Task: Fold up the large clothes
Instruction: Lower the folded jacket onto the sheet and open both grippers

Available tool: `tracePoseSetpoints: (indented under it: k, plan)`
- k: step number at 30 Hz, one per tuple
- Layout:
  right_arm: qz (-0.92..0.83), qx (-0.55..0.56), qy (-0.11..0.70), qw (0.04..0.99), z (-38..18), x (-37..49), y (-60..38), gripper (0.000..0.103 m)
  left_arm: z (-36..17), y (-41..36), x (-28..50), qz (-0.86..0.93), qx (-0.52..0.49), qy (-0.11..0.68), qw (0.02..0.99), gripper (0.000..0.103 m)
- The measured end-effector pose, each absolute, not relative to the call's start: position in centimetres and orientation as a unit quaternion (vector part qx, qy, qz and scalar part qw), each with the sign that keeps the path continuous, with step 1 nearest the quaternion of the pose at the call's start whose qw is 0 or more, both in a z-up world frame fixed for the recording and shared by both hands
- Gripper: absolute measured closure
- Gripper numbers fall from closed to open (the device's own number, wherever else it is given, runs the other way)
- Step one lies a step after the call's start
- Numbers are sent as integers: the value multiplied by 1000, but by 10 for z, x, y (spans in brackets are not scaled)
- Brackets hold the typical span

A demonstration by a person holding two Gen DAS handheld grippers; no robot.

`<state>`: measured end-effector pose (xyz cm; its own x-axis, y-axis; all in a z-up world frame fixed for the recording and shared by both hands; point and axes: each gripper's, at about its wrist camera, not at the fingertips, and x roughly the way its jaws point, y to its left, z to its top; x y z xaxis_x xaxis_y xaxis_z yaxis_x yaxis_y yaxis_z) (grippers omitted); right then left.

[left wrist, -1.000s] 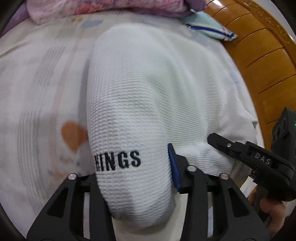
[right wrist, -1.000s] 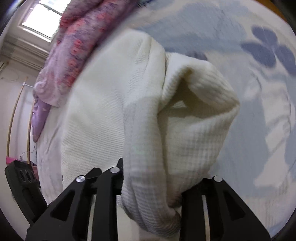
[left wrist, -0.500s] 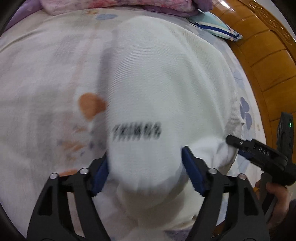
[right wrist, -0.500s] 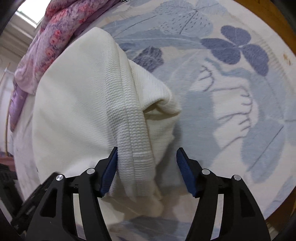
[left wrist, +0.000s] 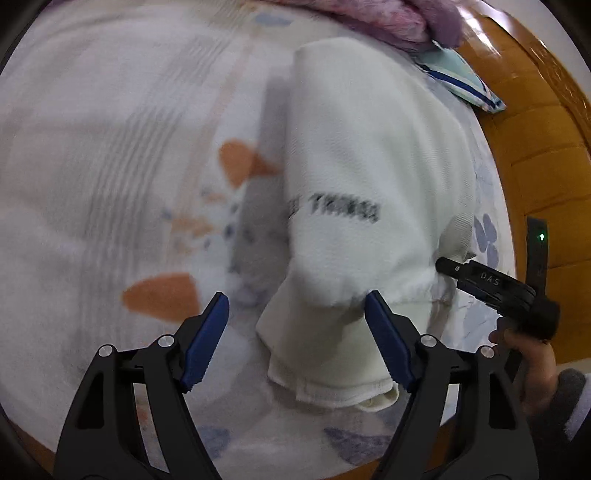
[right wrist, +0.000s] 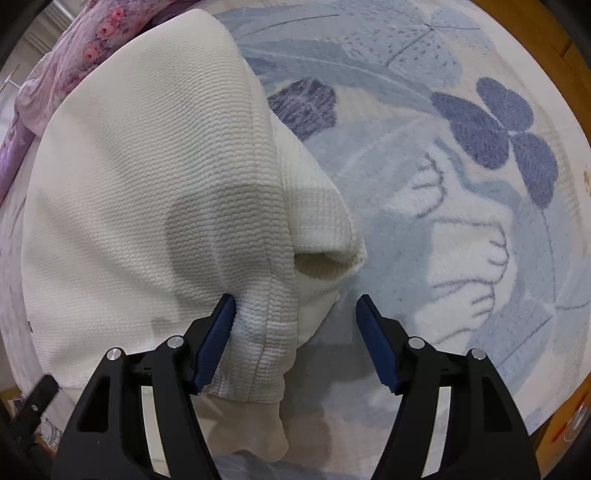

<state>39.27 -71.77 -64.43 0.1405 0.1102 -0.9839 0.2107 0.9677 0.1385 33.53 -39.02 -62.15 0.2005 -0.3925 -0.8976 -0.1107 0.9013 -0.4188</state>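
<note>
A bed (left wrist: 110,184) with a flower-print blanket (right wrist: 461,221) carries a folded white sweater (left wrist: 362,155), lying near the wooden headboard (left wrist: 535,147) with a purple quilt (left wrist: 388,14) beyond it. The left gripper (left wrist: 295,332) hangs over the sweater's near hem, jaws wide apart and holding nothing. The right gripper (right wrist: 295,332) also has jaws apart, its left pad touching the sweater's ribbed edge.

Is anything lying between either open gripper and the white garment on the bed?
Nothing visible. The left gripper stands open right over the near folded edge of the white garment, and the right gripper is open with its left pad against the ribbed hem; only the bedspread lies around it.
</note>
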Motion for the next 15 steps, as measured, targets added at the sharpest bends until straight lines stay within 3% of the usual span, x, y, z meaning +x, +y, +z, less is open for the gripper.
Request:
tracePoseSetpoints:
  k: [3,6,12,13,15]
  plan:
    - [-34,111,657,745,-647,396,-715,39,-644,-400,328,-85,-138,642,749,26]
    - [-42,110,660,742,-646,401,-709,39,-661,-399,338,-66,-155,662,731,20]
    - [-64,124,661,738,-603,385,-686,43,-662,-405,336,-64,-154,662,731,20]
    - [-61,121,658,741,-596,380,-680,47,-662,-405,335,-64,-158,664,728,20]
    - [-45,113,652,748,-583,369,-658,68,-660,-408,333,-65,-160,664,728,20]
